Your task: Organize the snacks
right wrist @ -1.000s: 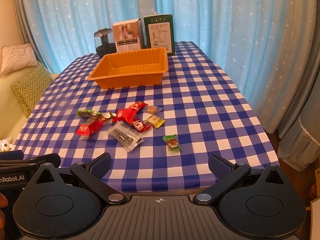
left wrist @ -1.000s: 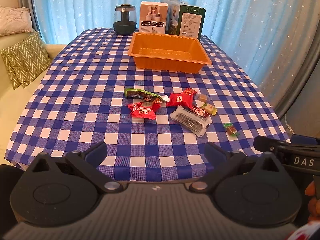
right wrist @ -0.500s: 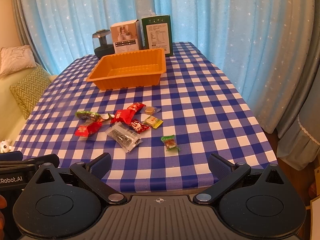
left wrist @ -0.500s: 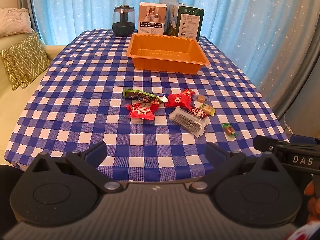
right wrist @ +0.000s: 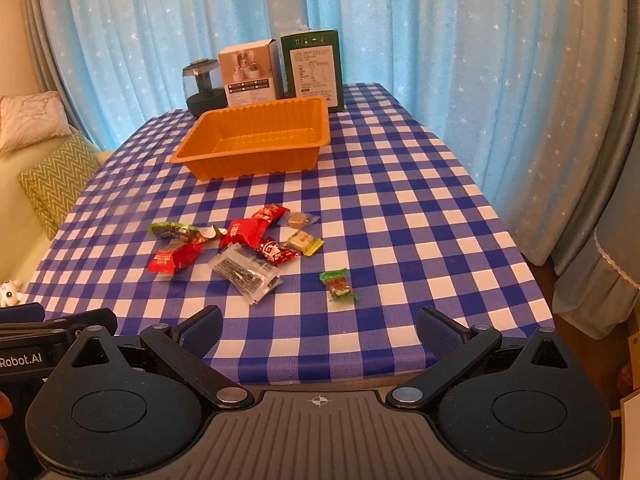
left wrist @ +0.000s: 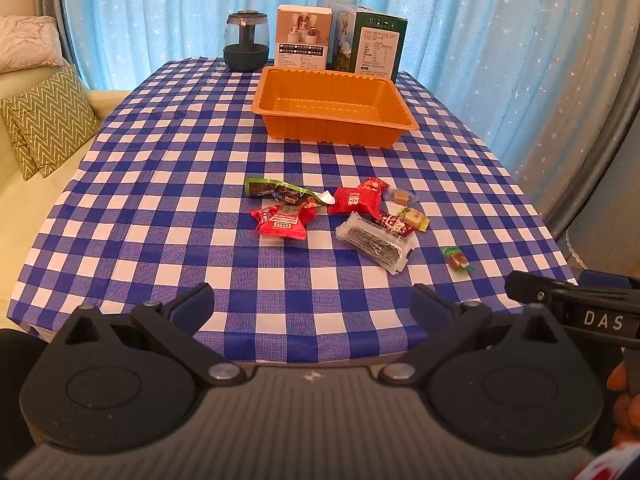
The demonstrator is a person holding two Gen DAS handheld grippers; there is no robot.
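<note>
Both tongs spread wide, nothing pinched: left tongs, right tongs, each at near bench edge. Snacks loose mid-bench: green candy nearest, clear dark-bar pack, red packs. Orange tray beyond, w/ boxes behind. Only right view shows small white toy at left; only left view shows "DAS" on other tool.

Both wrist cams at near table edge, facing curtains; share tray, snacks
</note>
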